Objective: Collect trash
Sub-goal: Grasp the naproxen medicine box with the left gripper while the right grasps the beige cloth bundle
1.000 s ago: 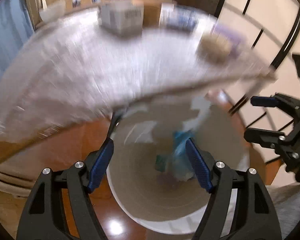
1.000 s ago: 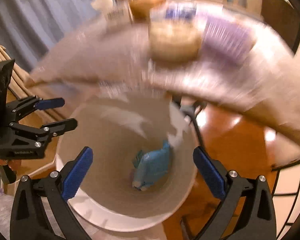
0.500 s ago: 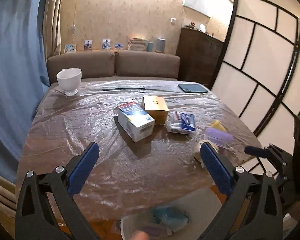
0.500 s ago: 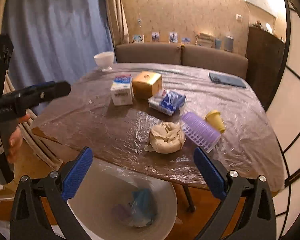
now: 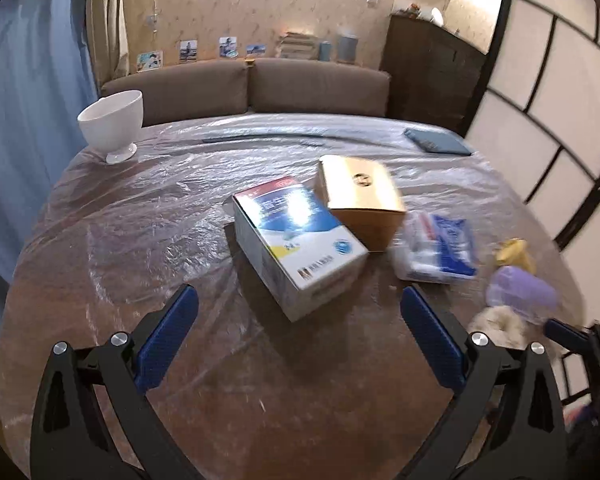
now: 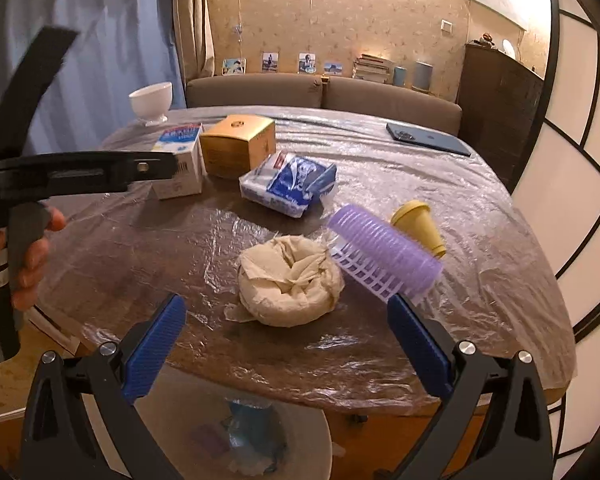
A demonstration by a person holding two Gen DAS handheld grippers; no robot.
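My left gripper (image 5: 297, 300) hangs open and empty over the near part of the plastic-covered table (image 5: 140, 240), just short of a white-and-blue box (image 5: 300, 248). My right gripper (image 6: 284, 304) is open too, its jaws wide on either side of a crumpled beige tissue (image 6: 288, 280) without touching it. A purple hair roller (image 6: 384, 256) and a yellow cone cap (image 6: 418, 224) lie right of the tissue. Below the table edge stands the white bin (image 6: 312, 420) with blue trash (image 6: 248, 432) in it.
A gold box (image 6: 238, 146), a blue-and-white tissue pack (image 6: 288, 186), a white bowl (image 6: 152, 100) and a dark tablet (image 6: 428, 140) also lie on the table. A sofa stands behind it and a panelled screen to the right. A hand (image 6: 32, 256) holds the left gripper's handle.
Both grippers have lifted from over the bin to above the table edge. The left jaws opened wider, leaving the blue trash in the bin.
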